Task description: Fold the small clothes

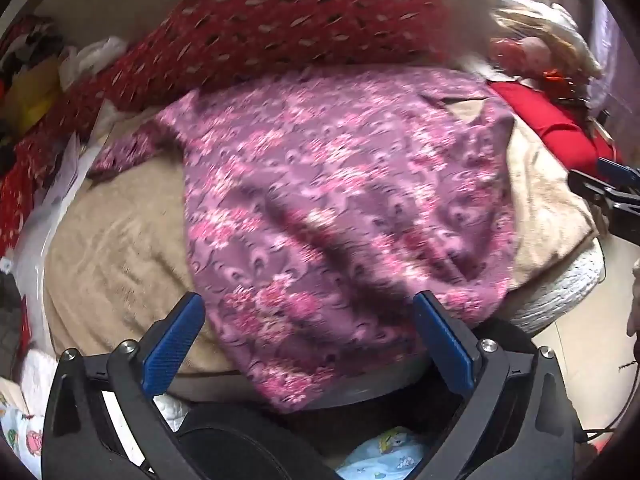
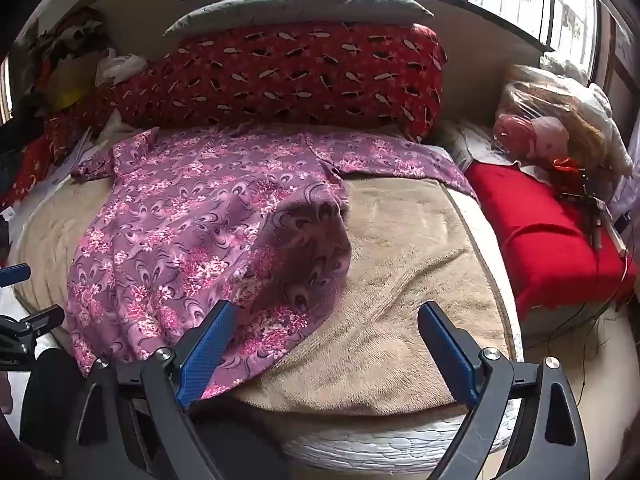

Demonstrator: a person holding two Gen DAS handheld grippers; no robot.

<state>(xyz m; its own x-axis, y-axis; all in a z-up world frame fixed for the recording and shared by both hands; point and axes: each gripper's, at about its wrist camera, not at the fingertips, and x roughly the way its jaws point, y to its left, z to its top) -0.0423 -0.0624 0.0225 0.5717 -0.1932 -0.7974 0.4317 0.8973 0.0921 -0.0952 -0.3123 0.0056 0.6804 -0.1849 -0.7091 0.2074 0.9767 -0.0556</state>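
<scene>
Left gripper [image 1: 308, 314]: jaws spread wide, nothing grasped, over the bed's near edge above the shirt's hem. Right gripper [image 2: 328, 324]: jaws spread wide, empty, over the near edge beside the hem.

Shirt [image 2: 180, 220]: purple, pink flowers, lying spread on the tan blanket [image 2: 400, 272] from the near edge toward the far left corner; one flap folded over at its middle.

Red cloth [image 2: 552, 236]: along the bed's right edge.

Plastic bag [image 2: 560, 116]: far right corner; contents unclear.

Red patterned pillow [image 2: 300, 76]: far edge, a grey pillow [image 2: 300, 6] on top.
</scene>
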